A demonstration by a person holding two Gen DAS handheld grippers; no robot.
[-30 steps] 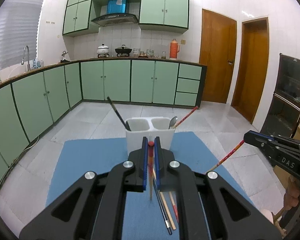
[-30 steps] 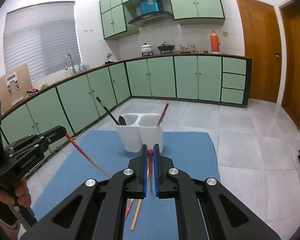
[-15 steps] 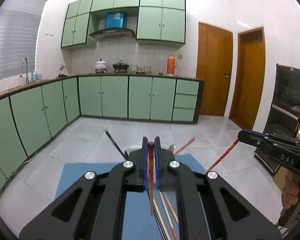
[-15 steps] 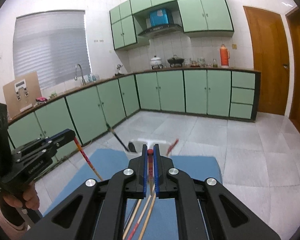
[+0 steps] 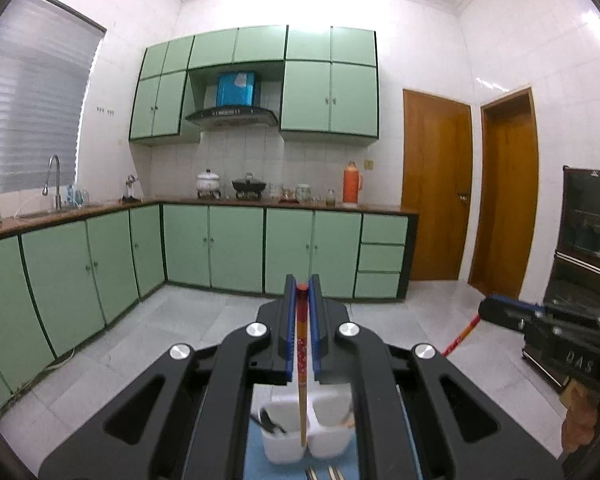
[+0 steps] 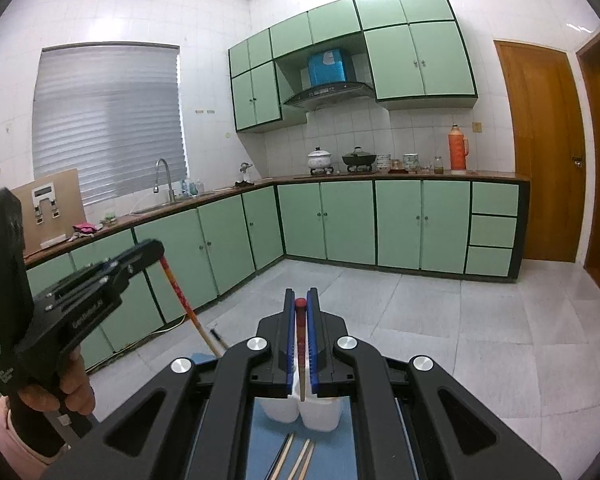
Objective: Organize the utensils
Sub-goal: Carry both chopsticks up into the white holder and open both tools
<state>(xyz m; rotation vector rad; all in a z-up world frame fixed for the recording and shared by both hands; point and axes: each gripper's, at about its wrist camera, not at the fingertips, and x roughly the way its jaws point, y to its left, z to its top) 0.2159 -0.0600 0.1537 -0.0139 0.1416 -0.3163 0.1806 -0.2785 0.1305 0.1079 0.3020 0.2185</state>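
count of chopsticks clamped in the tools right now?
2. One chopstick in the shut left tool, a second chopstick in the shut right tool. Loose chopsticks lie on the blue mat, partly hidden.

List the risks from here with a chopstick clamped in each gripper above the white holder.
1. Each red chopstick hangs from one narrow pinch, so it may swing or slip.
2. The white holder sits mostly hidden under the left gripper, so aiming is partly blind.
3. The right gripper works close by; the two sticks could collide.
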